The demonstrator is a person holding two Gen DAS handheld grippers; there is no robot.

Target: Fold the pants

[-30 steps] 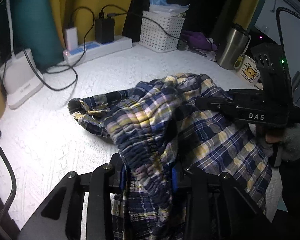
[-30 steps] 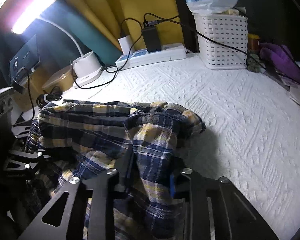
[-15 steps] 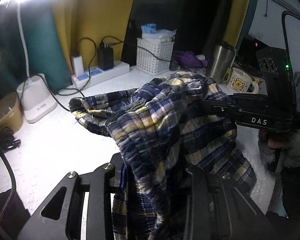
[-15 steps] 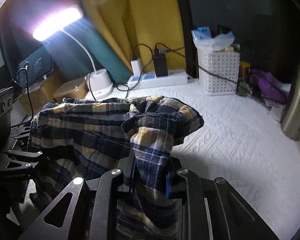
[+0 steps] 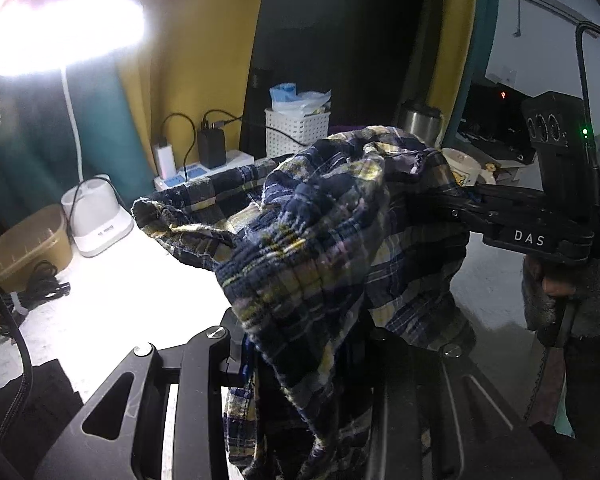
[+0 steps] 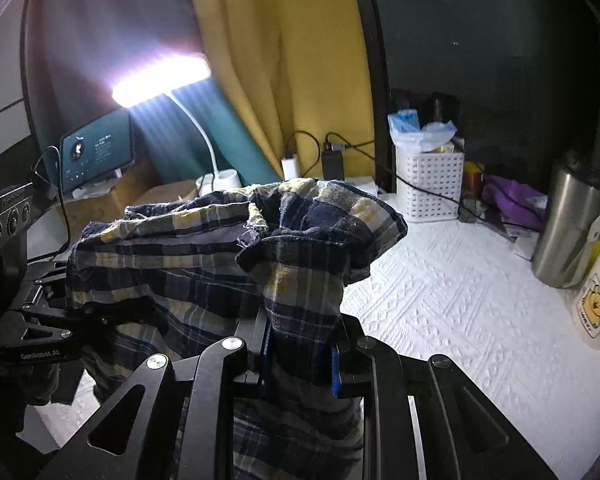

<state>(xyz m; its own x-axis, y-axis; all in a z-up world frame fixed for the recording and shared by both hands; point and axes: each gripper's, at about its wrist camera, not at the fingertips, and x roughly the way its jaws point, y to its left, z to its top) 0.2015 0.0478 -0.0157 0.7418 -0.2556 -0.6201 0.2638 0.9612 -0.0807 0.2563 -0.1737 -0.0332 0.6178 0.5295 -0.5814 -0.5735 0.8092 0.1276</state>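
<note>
Pants lifted higher, both grippers clamped

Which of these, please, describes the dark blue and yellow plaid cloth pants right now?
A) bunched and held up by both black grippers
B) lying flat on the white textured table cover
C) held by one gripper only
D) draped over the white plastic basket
A: the dark blue and yellow plaid cloth pants are clamped in the right gripper and the left gripper, bunched above the white textured table cover.
</note>
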